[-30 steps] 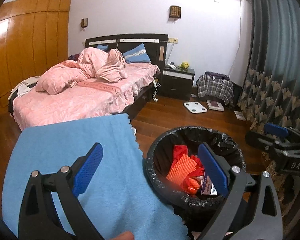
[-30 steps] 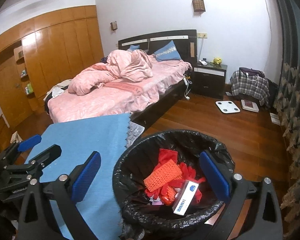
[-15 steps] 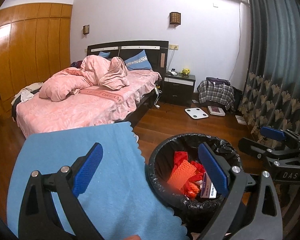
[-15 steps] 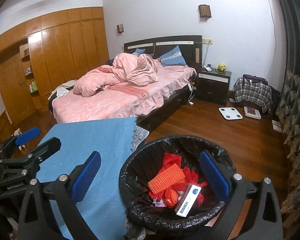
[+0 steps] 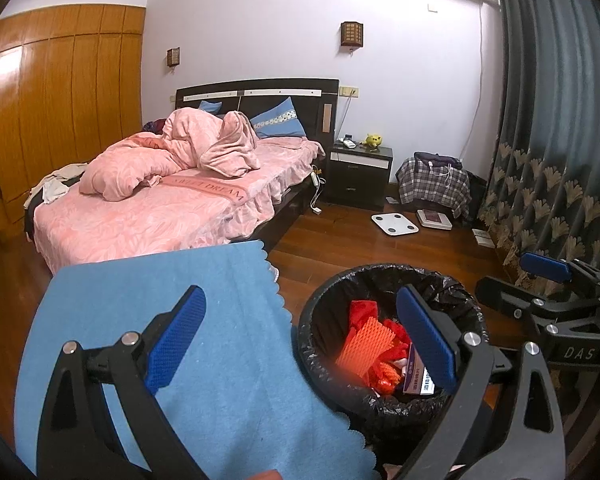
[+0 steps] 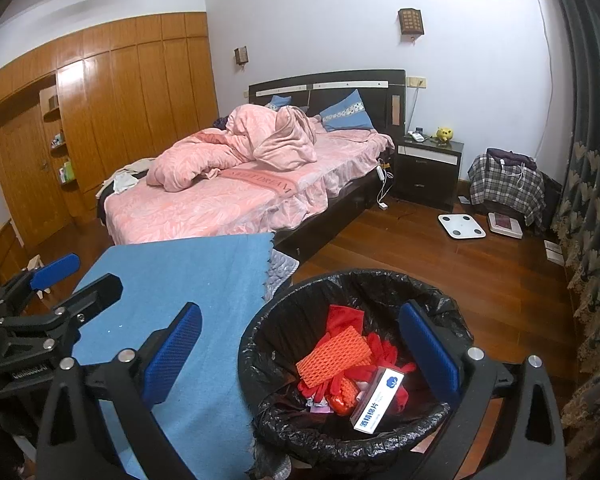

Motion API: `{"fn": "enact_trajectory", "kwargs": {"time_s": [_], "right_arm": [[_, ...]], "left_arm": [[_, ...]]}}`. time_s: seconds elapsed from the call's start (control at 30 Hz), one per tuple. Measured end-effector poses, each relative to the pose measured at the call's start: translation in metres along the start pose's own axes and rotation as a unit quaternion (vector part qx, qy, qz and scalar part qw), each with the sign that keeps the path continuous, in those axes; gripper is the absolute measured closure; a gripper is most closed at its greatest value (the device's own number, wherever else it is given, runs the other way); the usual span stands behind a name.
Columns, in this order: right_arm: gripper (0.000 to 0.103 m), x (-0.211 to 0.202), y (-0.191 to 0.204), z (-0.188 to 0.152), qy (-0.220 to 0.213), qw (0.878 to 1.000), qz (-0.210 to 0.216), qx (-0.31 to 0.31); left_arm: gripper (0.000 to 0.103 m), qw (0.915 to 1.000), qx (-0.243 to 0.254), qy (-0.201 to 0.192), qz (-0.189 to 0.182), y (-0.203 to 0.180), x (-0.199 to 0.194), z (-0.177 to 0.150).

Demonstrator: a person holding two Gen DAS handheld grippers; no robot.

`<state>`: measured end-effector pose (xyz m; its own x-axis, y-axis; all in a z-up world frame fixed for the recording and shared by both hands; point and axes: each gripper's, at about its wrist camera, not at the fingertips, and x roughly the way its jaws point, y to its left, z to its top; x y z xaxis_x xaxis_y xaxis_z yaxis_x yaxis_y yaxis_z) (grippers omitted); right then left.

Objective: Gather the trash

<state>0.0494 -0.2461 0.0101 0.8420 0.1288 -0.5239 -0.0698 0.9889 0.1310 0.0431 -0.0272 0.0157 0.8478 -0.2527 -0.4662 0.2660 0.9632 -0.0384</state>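
Observation:
A black-lined trash bin (image 5: pixel 320 320) (image 6: pixel 260 332) stands on the wooden floor beside a blue cloth (image 5: pixel 204 344) (image 6: pixel 180 280). Inside lie orange foam netting (image 5: pixel 358 344) (image 6: pixel 334 354), red wrappers and a small white-and-blue box (image 6: pixel 376 402) (image 5: pixel 416 376). My left gripper (image 5: pixel 300 340) is open and empty, raised over the cloth's edge and the bin. Over the bin's left rim my right gripper (image 6: pixel 300 352) hangs open, nothing between its fingers. Each gripper shows at the edge of the other's view.
A bed with a pink quilt (image 5: pixel 172 196) (image 6: pixel 236 184) fills the room's middle. A dark nightstand (image 5: pixel 360 176), a white scale (image 5: pixel 394 224) on the floor, a checked cloth pile (image 6: pixel 508 188) and a patterned curtain (image 5: pixel 552 160) lie to the right. Wooden wardrobes (image 6: pixel 100 120) line the left wall.
Both grippers have risen and pulled back from the bin, so it looks smaller and lower. Both stay open and empty.

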Motion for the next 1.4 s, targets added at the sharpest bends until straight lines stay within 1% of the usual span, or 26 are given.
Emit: {"fn": "enact_trajectory", "kwargs": {"time_s": [1.4], "right_arm": [[0.006,0.0006,0.0015,0.0012,0.001,1.000,0.000,-0.001]], "left_arm": [[0.009,1.0000,-0.001,0.003,0.001,0.0020,-0.0012,0.0018]]}}
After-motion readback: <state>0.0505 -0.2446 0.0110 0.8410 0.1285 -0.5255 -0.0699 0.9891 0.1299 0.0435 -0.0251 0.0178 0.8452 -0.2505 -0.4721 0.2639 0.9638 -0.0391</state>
